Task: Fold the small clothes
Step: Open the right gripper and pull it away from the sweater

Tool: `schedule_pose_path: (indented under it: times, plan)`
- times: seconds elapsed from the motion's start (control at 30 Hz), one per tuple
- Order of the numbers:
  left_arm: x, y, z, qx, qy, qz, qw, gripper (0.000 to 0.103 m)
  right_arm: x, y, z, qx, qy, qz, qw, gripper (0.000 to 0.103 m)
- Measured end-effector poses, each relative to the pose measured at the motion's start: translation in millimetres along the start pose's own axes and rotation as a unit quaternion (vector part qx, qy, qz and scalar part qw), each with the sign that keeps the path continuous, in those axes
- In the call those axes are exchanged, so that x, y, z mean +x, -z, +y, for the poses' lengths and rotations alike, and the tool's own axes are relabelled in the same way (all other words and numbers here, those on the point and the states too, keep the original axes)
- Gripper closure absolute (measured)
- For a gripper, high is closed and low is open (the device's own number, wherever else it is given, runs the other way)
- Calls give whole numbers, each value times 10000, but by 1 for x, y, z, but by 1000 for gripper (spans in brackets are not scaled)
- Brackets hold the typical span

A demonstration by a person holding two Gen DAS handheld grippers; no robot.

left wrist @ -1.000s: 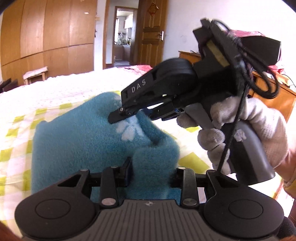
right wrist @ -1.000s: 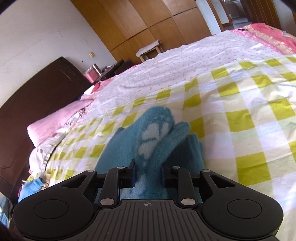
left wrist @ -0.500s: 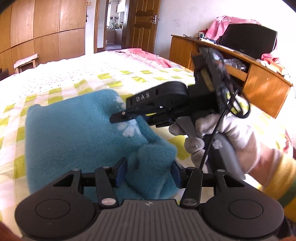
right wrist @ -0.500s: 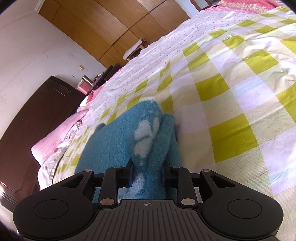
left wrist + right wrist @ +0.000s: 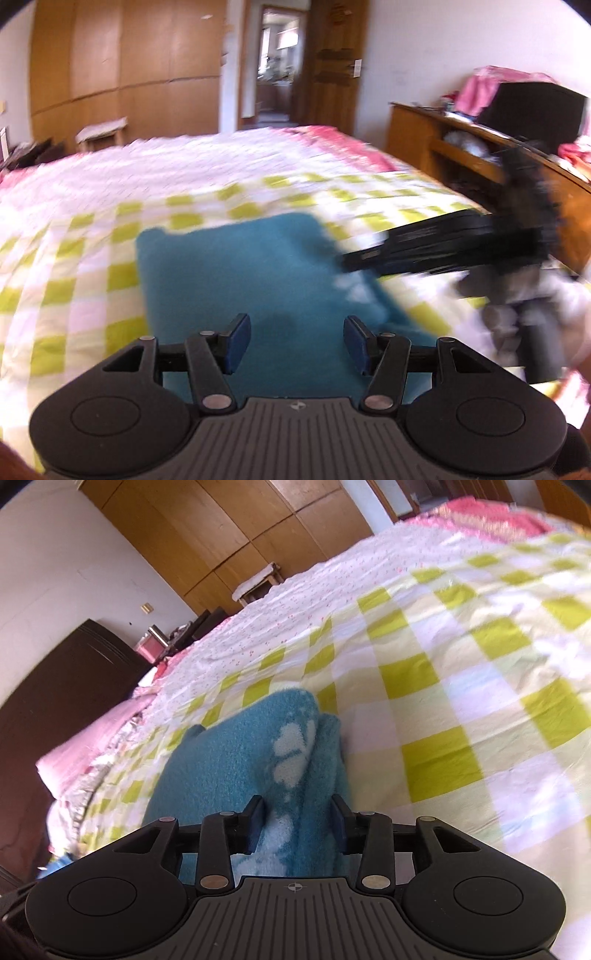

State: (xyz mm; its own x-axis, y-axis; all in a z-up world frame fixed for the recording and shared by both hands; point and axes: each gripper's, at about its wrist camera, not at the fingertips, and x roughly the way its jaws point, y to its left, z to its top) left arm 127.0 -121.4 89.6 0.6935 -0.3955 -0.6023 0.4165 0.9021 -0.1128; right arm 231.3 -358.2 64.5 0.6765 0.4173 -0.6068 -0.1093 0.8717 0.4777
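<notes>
Two black handheld grippers work over one fluffy teal fleece garment with white paw-like patches (image 5: 258, 280), which lies folded flat on a yellow-and-white checked bedsheet (image 5: 461, 686). The left gripper (image 5: 293, 341) has just been widening its jaws, which stand apart above the cloth with nothing pinched. The right gripper (image 5: 297, 821) has also just been opening; a raised fold of the garment sits between its blue pads (image 5: 254, 825), no longer squeezed.

Right hand-held gripper (image 5: 295, 821) just opening, teal garment (image 5: 240, 760) bunched between its jaws, seemingly unpinched, on checked bedsheet (image 5: 461, 686).
</notes>
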Motion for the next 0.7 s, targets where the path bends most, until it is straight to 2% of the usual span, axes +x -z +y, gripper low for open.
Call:
schedule_pose_path:
  times: [0.1, 0.2, 0.33, 0.37, 0.4, 0.47, 0.6, 0.67, 0.7]
  plan:
    - [0, 6, 13, -117, -135, 9, 9998, 43, -32, 9, 15, -164, -190, -120, 9996, 65]
    - [1, 8, 20, -157, -182, 11, 9997, 43, -46, 24, 34, -463, -340, 117, 9983, 65]
    - [5, 6, 18, -86, -199, -9, 9998, 43, -30, 48, 43, -884, 53, 688, 9937, 67]
    - [6, 5, 16, -38, -208, -26, 9998, 43, -24, 53, 41, -906, 239, 789, 9925, 75]
    - [7, 4, 14, 17, -209, -43, 9998, 43, -21, 55, 37, -878, 291, 849, 9921, 87]
    - [8, 0, 11, 125, -233, -106, 9996, 43, -25, 55, 26, -689, 261, 790, 9941, 94]
    - [17, -6, 12, 64, -267, -211, 9994, 42, -57, 49, 10, -459, 455, 197, 9977, 102]
    - [31, -3, 15, -12, -305, -107, 9995, 40, -63, 51, -6, -196, 895, -26, 9958, 103]
    - [42, 1, 16, -16, -381, 5, 9993, 40, -60, 54, -16, -63, 1073, 12, 9942, 103]
